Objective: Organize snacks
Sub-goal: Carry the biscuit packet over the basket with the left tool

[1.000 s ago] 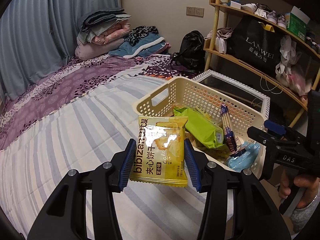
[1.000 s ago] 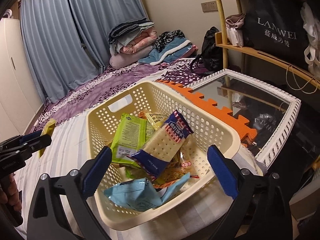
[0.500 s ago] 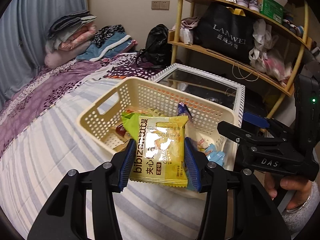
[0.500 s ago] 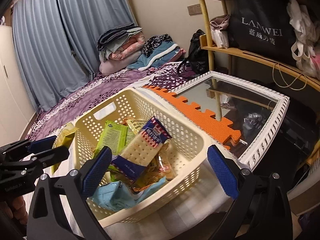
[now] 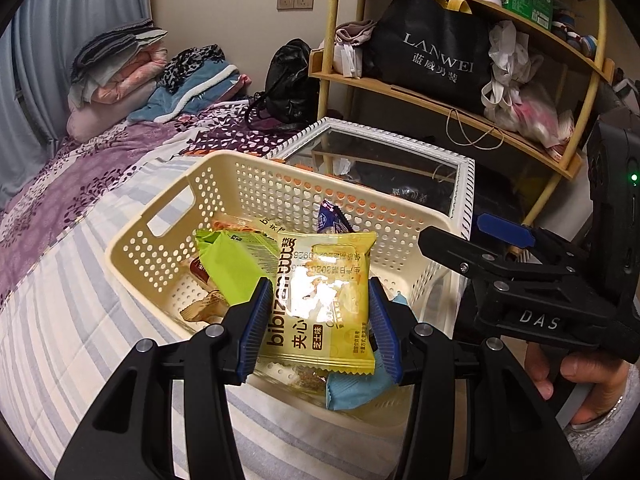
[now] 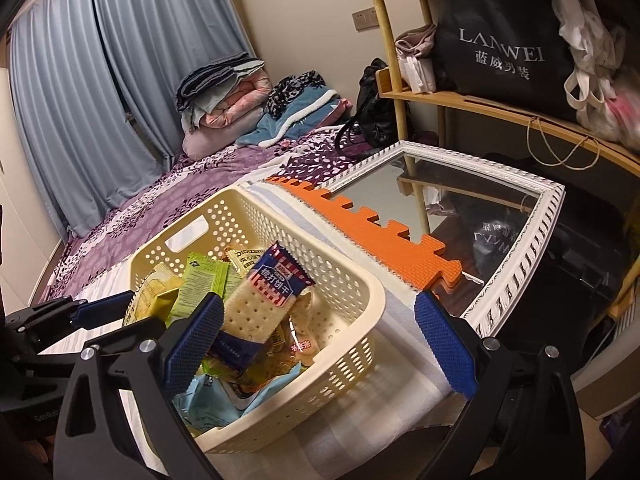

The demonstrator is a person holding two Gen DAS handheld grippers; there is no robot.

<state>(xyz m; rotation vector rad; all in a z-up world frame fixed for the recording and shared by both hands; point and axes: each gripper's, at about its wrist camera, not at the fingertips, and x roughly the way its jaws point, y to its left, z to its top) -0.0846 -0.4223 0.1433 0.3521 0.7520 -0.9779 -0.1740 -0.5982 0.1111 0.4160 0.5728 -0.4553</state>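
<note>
Between blue pads of left gripper (image 5: 316, 326): yellow biscuit packet (image 5: 320, 300), clamped by both side edges, upright, hanging over near rim of cream basket (image 5: 240, 168) on striped bedcover (image 5: 60, 320). Right gripper (image 6: 320, 344) spread wide, holding nothing, at basket's right. Basket already holds green packet (image 5: 232, 264), cracker pack (image 6: 260, 304). Step in hand: dropping packet in. Next move likely needs small reach forward, then release.
</note>
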